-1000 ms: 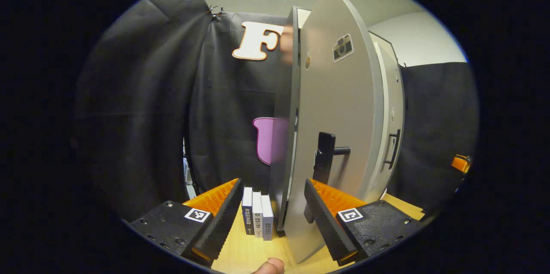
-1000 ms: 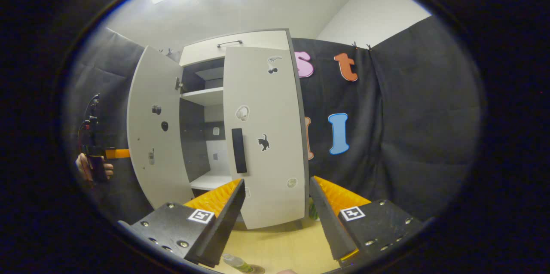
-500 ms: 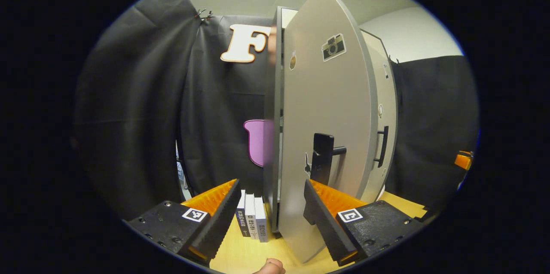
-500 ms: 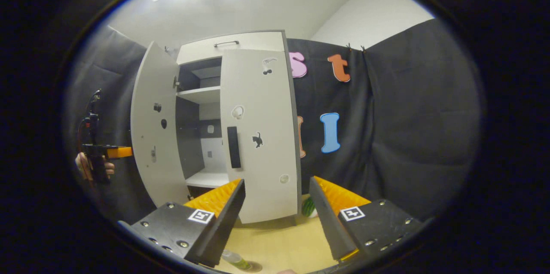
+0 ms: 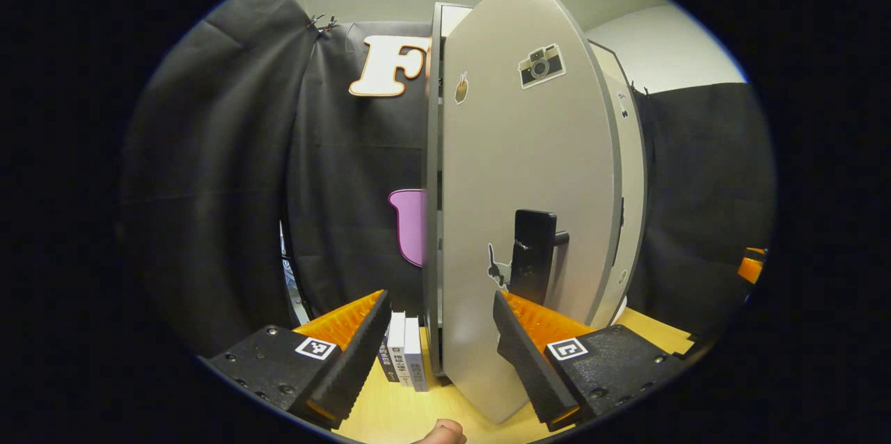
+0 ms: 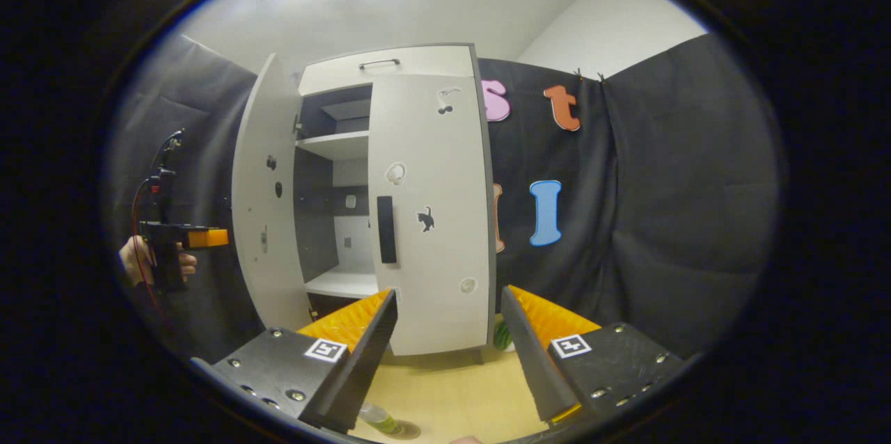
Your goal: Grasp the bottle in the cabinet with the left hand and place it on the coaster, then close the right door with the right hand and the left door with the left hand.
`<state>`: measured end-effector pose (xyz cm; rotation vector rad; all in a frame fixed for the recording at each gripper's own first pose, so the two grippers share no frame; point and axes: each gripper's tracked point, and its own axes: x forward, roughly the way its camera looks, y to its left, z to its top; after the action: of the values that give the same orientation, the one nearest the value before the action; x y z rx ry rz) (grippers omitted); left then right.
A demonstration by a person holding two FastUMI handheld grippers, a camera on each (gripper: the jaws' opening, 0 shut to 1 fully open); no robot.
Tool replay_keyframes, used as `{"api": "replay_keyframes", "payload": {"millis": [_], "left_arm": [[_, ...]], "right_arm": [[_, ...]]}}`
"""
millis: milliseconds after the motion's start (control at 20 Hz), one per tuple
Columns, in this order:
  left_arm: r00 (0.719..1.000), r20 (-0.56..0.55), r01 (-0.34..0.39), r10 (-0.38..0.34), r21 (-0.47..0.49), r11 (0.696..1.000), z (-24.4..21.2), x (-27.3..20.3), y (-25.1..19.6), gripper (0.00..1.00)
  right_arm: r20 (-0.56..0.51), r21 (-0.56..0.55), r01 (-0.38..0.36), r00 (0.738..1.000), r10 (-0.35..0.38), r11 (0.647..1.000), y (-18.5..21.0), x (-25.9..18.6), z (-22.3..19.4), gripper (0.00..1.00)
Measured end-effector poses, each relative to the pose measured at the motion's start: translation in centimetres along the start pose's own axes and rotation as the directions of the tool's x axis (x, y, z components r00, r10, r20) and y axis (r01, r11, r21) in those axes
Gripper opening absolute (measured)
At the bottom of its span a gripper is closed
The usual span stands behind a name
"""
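The grey cabinet stands on the wooden table. In the right gripper view its right door lies flat against the front, and the left door stands partly open. My left gripper, held by a hand, is at that door's outer face; contact cannot be told. In the left gripper view my left gripper is open, facing the left door below its black handle. My right gripper is open in front of the right door. The bottle stands on the coaster just under it.
Three books stand upright on the table left of the cabinet. A green striped object sits by the cabinet's right foot. Black cloth walls surround the booth. White shelves show inside the cabinet.
The left door has swung further toward the cabinet, narrowing the opening, and my left gripper has followed it. The right gripper has stayed open, shifting only slightly.
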<state>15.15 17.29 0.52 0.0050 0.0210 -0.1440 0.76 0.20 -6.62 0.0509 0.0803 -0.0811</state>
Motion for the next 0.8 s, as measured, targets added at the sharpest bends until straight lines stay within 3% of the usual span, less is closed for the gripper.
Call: {"api": "replay_keyframes", "payload": {"millis": [50,100,150,300,350,450,500,550,650,700,750,800], "left_arm": [[1.0,-0.002,-0.002,0.002,-0.003,1.0,-0.1,0.2,-0.3,0.9],[1.0,-0.002,-0.011,0.011,0.002,1.0,-0.1,0.4,-0.5,0.94],[1.0,0.0,-0.025,0.025,0.01,1.0,-0.2,0.6,-0.6,0.9],[0.999,0.012,-0.047,0.047,0.015,0.999,-0.2,1.1,-1.1,0.94],[0.999,0.01,-0.043,0.043,0.012,0.999,-0.2,1.4,-1.6,0.9],[0.999,0.015,-0.032,0.032,0.016,0.999,-0.2,1.8,-2.5,0.94],[0.999,0.019,-0.032,0.032,0.019,0.999,-0.2,2.1,-3.0,0.91],[0.999,0.024,-0.03,0.029,0.025,0.999,-0.2,2.3,-3.5,0.94],[1.0,0.023,-0.02,0.019,0.041,0.999,-0.5,3.1,-4.7,0.9],[1.0,0.015,-0.01,0.01,0.05,0.999,-0.8,3.5,-5.4,0.99],[1.0,0.013,0.002,-0.003,0.054,0.999,-1.0,3.8,-6.2,0.91],[1.0,0.021,0.008,-0.009,0.046,0.999,-1.0,3.9,-6.8,0.95]], "right_arm": [[-0.005,-0.006,0.0,1.0,0.0,1.0,-0.2,-0.1,-0.2,0.91],[-0.01,-0.014,0.003,1.0,-0.003,1.0,-0.5,0.1,-0.5,0.91],[-0.015,-0.02,0.01,1.0,-0.01,1.0,-0.9,0.1,-0.7,0.91],[-0.029,-0.01,0.005,1.0,-0.005,1.0,-1.2,-0.1,-1.1,0.91],[-0.034,-0.009,0.0,0.999,0.0,1.0,-1.2,-0.2,-1.4,0.91],[-0.036,-0.021,0.005,0.999,-0.006,1.0,-1.8,-0.3,-1.7,0.91],[-0.037,-0.029,0.01,0.999,-0.011,1.0,-2.0,-0.2,-1.8,0.88],[-0.035,-0.035,0.017,0.999,-0.018,0.999,-2.2,-0.4,-2.0,0.91],[-0.039,-0.03,0.025,0.999,-0.026,0.999,-2.5,-0.7,-2.2,0.88],[-0.045,-0.028,0.033,0.998,-0.034,0.999,-2.8,-0.9,-2.4,0.91],[-0.048,-0.028,0.044,0.998,-0.045,0.999,-3.3,-1.2,-2.4,0.88],[-0.052,-0.03,0.051,0.997,-0.053,0.998,-3.5,-1.7,-2.6,0.91]]}}
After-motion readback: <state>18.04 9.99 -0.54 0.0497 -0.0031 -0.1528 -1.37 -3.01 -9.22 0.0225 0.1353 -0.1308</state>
